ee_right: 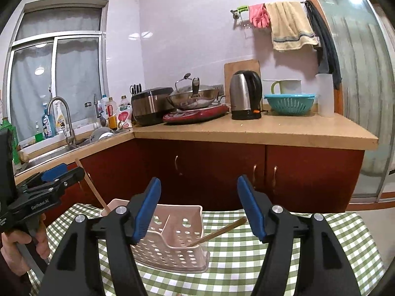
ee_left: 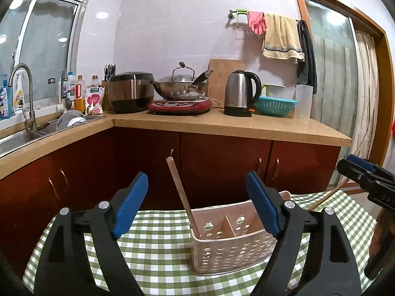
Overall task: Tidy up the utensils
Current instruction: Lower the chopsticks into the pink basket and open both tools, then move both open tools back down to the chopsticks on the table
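A pink perforated utensil holder (ee_left: 232, 246) (ee_right: 172, 236) with a divider stands on the green checked tablecloth (ee_left: 153, 246). One wooden chopstick (ee_left: 182, 197) (ee_right: 93, 187) stands steeply in its left compartment. A second chopstick (ee_right: 222, 230) (ee_left: 328, 197) leans low out of the right end. My left gripper (ee_left: 197, 204) is open just short of the holder; the steep chopstick shows between its blue pads, untouched. My right gripper (ee_right: 200, 209) is open too, with nothing pressed between its pads. Each gripper appears at the edge of the other's view, the right gripper (ee_left: 348, 165) and the left gripper (ee_right: 74, 171), the latter held by a hand (ee_right: 22, 241).
Beyond the table runs an L-shaped counter (ee_left: 246, 125) over red-brown cabinets (ee_right: 222, 172). On it stand a kettle (ee_left: 242, 93), a wok on an induction cooker (ee_left: 180, 88), a rice cooker (ee_left: 130, 91) and a teal colander (ee_left: 275, 104). A sink with tap (ee_left: 24, 93) is at the left.
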`<act>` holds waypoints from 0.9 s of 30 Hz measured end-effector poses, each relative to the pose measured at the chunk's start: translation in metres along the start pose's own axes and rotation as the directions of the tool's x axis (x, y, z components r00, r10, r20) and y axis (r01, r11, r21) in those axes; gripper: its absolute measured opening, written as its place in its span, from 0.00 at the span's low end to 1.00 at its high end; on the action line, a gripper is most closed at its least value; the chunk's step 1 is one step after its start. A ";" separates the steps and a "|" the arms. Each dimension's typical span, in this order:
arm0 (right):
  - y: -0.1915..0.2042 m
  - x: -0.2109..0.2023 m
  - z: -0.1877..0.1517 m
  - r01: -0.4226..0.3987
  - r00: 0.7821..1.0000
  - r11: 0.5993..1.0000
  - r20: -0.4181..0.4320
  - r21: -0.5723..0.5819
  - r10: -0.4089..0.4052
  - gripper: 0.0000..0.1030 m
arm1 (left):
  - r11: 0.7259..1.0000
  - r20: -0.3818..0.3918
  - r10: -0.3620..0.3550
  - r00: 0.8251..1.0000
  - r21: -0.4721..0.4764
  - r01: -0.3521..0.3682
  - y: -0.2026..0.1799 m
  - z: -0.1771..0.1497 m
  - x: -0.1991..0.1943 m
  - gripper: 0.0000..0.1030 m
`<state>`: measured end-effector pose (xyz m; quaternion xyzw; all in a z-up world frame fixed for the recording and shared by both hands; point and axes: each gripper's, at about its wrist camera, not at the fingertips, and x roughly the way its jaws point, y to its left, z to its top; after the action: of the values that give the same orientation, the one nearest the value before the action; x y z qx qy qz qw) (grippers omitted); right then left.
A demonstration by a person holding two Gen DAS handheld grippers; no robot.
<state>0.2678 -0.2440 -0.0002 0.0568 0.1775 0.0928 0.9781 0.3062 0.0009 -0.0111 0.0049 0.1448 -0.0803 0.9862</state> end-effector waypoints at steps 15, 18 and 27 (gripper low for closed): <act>-0.001 -0.086 -0.055 0.053 0.999 0.999 -0.010 -0.007 -0.053 0.60 | 1.000 -0.030 0.009 1.000 0.010 -0.009 -0.016 -0.057 -0.088 0.78; -0.004 -0.098 -0.076 0.063 0.997 0.998 -0.043 0.004 -0.063 0.56 | 1.000 -0.055 0.008 0.998 -0.002 -0.008 -0.019 -0.078 -0.102 0.78; -0.007 -0.127 -0.148 0.067 0.984 0.998 -0.165 0.015 -0.063 0.44 | 1.000 -0.163 0.005 0.987 0.013 -0.002 -0.030 -0.145 -0.141 0.63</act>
<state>0.0993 -0.2651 -0.0964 0.0532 0.2602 0.0634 0.9620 0.1273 -0.0023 -0.1093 0.0180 0.2246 -0.0788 0.9711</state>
